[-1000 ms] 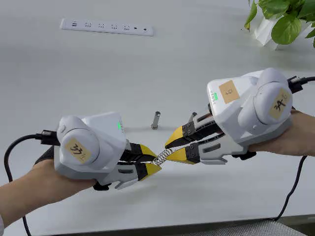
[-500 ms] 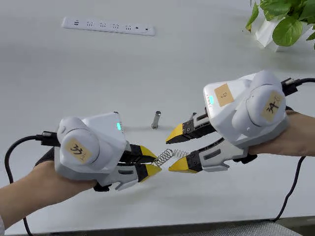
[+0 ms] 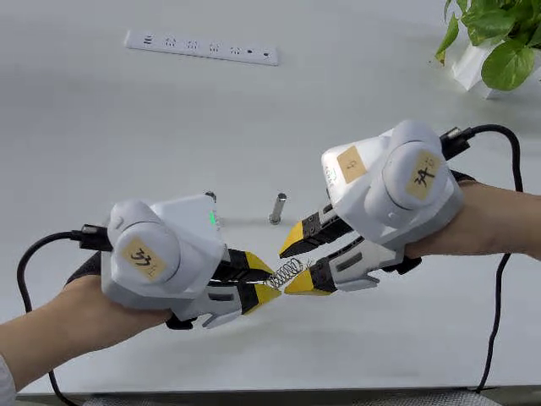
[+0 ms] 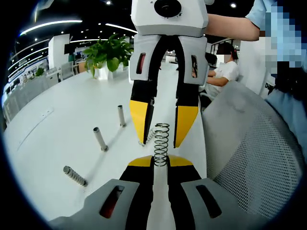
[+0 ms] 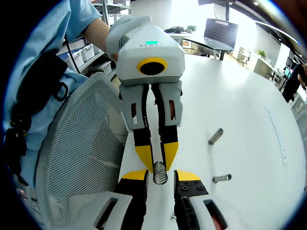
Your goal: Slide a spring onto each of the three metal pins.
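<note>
A small steel spring [image 3: 288, 270] hangs above the white table between the two grippers. My left gripper [image 3: 269, 282] is shut on one end of the spring [image 4: 161, 141]. My right gripper [image 3: 292, 266] faces it, open, its yellow tips standing either side of the spring's other end [image 5: 159, 172] without gripping it. On the table stand two bare metal pins [image 4: 121, 115] [image 4: 100, 139]. A third pin [image 4: 74, 175] carries a spring. The head view has one pin [image 3: 276, 208] just behind the grippers.
A white power strip [image 3: 201, 47] lies at the far side of the table. A potted plant [image 3: 499, 42] stands at the far right corner. A grey mesh chair back [image 4: 254, 158] is close to the table's near edge.
The right gripper has let go of the spring: its jaws opened wide, then narrowed around the spring's free end. My left gripper still holds the spring. The head camera has shifted.
</note>
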`<control>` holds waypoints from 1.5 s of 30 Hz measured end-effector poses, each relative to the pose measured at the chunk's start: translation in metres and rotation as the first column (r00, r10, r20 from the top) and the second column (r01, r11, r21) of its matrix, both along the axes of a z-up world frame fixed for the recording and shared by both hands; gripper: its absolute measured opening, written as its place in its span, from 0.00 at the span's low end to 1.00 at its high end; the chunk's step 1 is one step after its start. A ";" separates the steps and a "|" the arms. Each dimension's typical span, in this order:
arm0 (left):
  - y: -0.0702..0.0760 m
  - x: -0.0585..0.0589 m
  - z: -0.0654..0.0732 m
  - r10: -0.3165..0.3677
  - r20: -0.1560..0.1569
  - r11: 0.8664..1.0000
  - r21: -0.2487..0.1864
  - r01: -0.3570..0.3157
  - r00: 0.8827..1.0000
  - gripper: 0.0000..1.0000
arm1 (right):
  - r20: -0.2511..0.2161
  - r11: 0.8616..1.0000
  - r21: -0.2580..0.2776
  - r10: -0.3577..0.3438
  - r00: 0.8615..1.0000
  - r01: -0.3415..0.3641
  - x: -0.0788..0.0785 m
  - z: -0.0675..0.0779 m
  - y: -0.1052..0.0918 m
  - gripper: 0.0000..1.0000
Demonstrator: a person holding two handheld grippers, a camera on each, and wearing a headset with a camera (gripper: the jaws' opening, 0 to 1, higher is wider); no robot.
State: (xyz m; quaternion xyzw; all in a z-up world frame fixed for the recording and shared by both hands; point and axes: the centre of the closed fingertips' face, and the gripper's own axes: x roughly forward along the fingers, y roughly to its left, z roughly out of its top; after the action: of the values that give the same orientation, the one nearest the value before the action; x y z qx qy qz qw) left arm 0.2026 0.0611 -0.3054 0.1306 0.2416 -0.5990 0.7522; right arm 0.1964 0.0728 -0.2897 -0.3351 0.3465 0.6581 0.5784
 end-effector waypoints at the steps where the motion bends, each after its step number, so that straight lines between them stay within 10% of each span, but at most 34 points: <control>1: 0.000 0.000 0.000 -0.002 0.005 1.000 0.003 0.002 1.000 0.07 | -0.004 1.000 -0.003 0.005 1.000 -0.005 -0.001 0.000 0.001 0.16; 45: -0.002 0.004 0.008 0.021 0.049 0.999 -0.025 -0.020 0.999 0.07 | -0.051 1.000 -0.025 -0.013 0.999 0.011 0.001 -0.002 0.001 0.07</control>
State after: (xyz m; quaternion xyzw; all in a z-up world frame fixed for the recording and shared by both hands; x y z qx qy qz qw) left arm 0.2064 0.0595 -0.2973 0.1337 0.2170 -0.5907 0.7656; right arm 0.1975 0.0738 -0.2915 -0.3232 0.3711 0.6587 0.5692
